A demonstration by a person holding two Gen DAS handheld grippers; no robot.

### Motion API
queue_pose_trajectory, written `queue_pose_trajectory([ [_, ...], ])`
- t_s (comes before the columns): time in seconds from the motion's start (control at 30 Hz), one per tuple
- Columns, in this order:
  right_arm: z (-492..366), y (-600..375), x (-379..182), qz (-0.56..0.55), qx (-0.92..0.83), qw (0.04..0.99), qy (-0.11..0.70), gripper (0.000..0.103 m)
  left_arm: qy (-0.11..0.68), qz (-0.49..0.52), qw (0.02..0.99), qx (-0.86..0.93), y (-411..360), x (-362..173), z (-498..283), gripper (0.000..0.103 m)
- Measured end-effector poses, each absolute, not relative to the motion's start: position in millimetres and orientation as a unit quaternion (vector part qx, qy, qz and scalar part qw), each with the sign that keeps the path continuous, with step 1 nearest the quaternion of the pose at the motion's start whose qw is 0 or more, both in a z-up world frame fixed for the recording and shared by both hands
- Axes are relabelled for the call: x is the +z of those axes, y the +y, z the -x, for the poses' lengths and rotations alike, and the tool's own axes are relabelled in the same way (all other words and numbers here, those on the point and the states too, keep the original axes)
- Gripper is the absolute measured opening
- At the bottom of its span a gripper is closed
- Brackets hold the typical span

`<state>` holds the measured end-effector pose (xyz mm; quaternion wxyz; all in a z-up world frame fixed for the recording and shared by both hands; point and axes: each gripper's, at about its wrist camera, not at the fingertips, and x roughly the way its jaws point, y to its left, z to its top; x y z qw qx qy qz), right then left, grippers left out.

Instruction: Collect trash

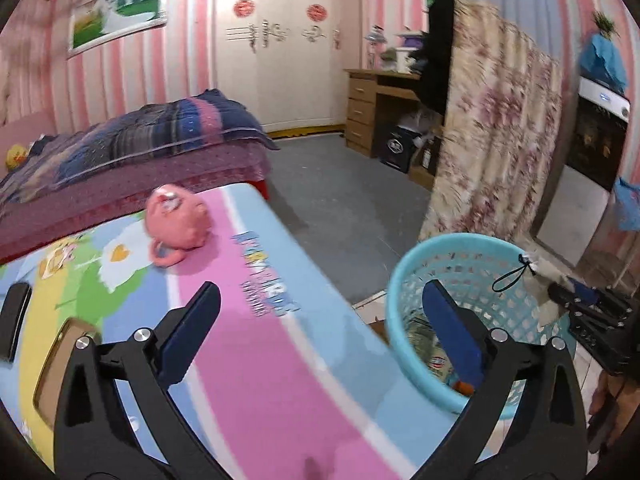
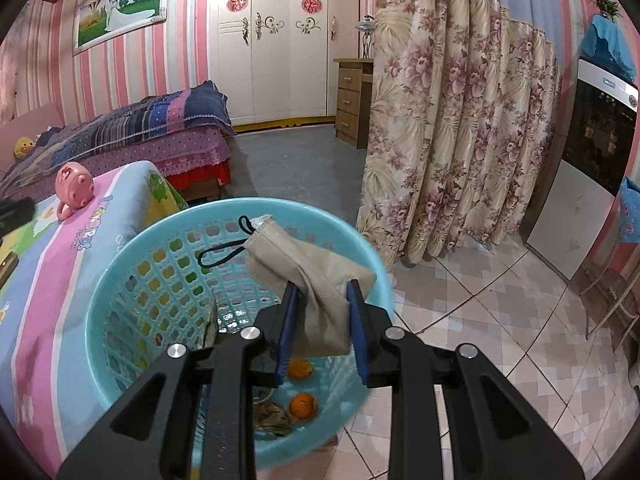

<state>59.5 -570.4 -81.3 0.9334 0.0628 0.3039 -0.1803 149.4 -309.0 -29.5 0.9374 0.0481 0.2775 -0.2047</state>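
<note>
**Student:** What stage of the trash collection does this figure show?

**Instructor:** A late one, by my reading. The right claw (image 2: 322, 322) is clamped on a crumpled beige face mask (image 2: 310, 280), its black ear loop (image 2: 220, 251) dangling free, and holds it directly above the open mouth of the blue basket (image 2: 120, 280). The mask is not yet released.

**Student:** And what is already in the basket?

**Instructor:** In the right wrist view, two pieces of orange peel (image 2: 303, 406) and some crumpled wrappers (image 2: 274, 420) lie at the bottom. So several items appear to be collected already.

**Student:** What is the left claw doing?

**Instructor:** The left claw (image 1: 320, 336) stands at its widest with nothing between its fingers. One finger is over the worktop (image 1: 280, 360), the other over the basket's rim (image 1: 400, 280). No earlier view is given, so what it last carried cannot be told.

**Student:** What remains to be done?

**Instructor:** Dropping the mask, first. On the worktop, covered in a cartoon-print cloth, a pink pig toy (image 1: 178, 220) stands, and dark flat objects lie at the left edge; these are blurred, and none looks plainly like trash. Whether more litter lies outside these views cannot be judged.
</note>
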Motion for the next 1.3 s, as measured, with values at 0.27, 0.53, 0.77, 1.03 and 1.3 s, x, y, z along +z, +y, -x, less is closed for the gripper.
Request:
queue_pose_trajectory([
  [0.27,-86,-552,-90,-0.042,-0.196,0.926,0.320,0.075,0.290,-0.036,0.938,-0.184,-268,-36,-151,0.098],
  [0.53,-75,-535,-76,-0.045,-0.209,0.931,0.298,0.098,0.278,-0.012,0.943,-0.181,-229,-22,-132,0.098],
  [0.77,-53,-501,-42,-0.039,-0.199,0.944,0.260,0.098,0.264,-0.010,0.951,-0.161,-192,-7,-97,0.098],
  [1.03,-22,-430,-12,-0.030,-0.145,0.961,0.232,0.098,0.258,-0.009,0.960,-0.111,-131,-1,-51,0.098],
  [1.3,-6,-351,6,-0.021,-0.093,0.970,0.225,0.098,0.264,0.006,0.962,-0.071,-72,-6,-30,0.098],
])
